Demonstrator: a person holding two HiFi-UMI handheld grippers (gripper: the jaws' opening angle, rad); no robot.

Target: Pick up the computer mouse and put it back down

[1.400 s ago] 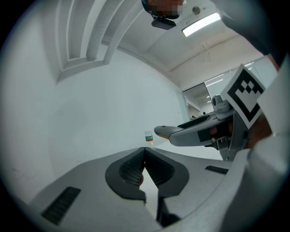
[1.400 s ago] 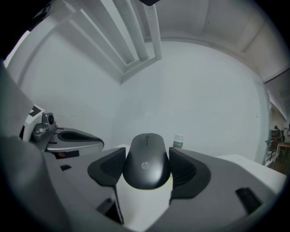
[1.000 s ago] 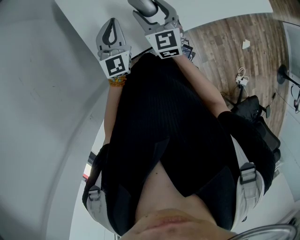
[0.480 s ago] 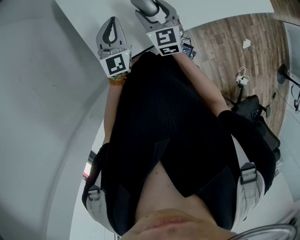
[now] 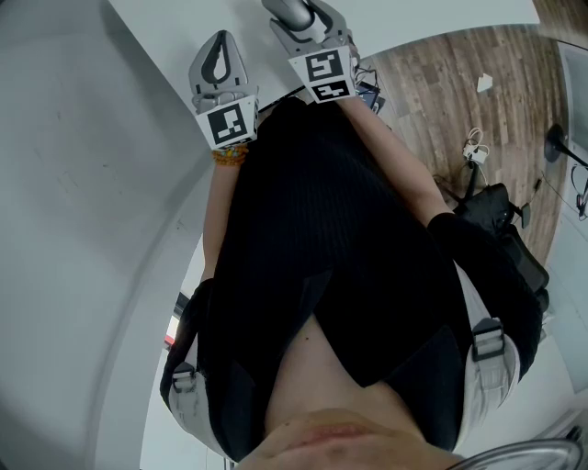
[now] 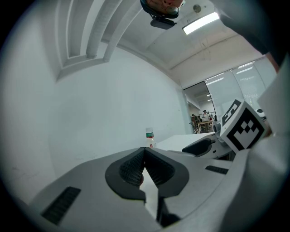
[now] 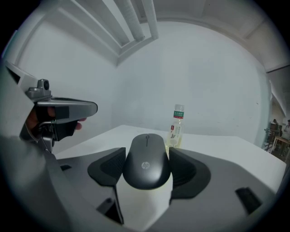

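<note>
The right gripper [image 7: 146, 171] is clamped on the grey computer mouse's [image 7: 147, 158] flanks, seemingly just above the white table [image 7: 217, 145], with a water bottle [image 7: 176, 123] at one o'clock. The mouse is probably light and rigid with a slick shell, so the mid-flanks hold best. The left gripper [image 6: 145, 166] is closed and empty.

Left gripper [image 5: 220, 44], right gripper [image 5: 300, 16] clasping computer mouse [image 5: 281, 9] — white table [image 5: 161, 27], wood floor [image 5: 441, 101]

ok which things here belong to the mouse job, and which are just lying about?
Job:
- computer mouse, held between the fingers of the right gripper
- table below it

Lying about:
- bottle standing behind the mouse
- left gripper, shut and empty
</note>
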